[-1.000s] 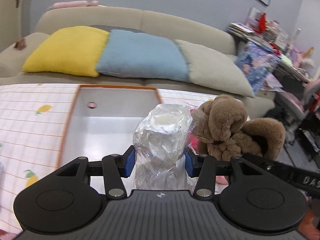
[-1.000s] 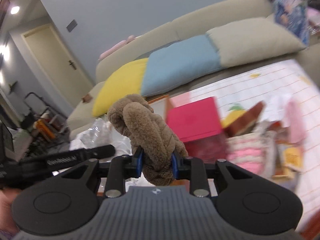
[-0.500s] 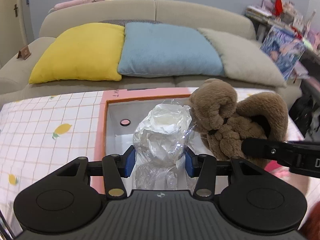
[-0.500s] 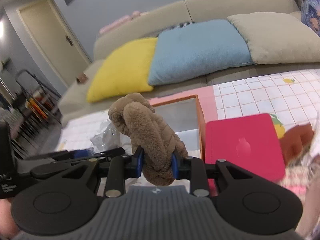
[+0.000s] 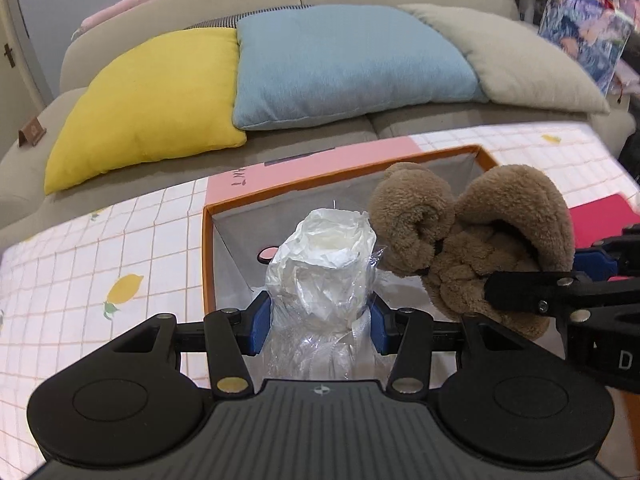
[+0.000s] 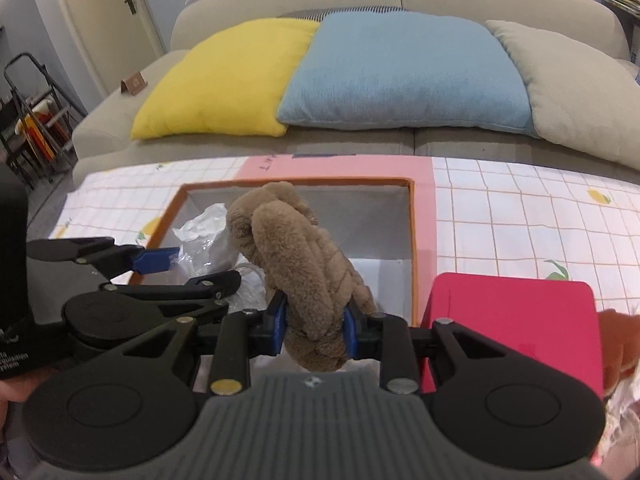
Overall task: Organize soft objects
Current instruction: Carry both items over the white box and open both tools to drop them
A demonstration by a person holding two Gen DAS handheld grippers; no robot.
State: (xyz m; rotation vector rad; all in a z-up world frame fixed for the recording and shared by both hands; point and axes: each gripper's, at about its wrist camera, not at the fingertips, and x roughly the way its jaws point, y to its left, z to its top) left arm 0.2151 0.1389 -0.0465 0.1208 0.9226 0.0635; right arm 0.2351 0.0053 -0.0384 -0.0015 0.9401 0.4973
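Orange box (image 6: 413, 240): plastic bundle (image 5: 324, 268), brown plush (image 6: 304, 264) above.

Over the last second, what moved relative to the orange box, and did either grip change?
Both loads were carried over the orange box: the brown plush in the right gripper and the plastic-wrapped bundle in the left gripper now hang above its open grey inside, where earlier the box lay ahead and off to the side. Nothing was let go. Both grips, the red box and the sofa cushions stayed as they were.
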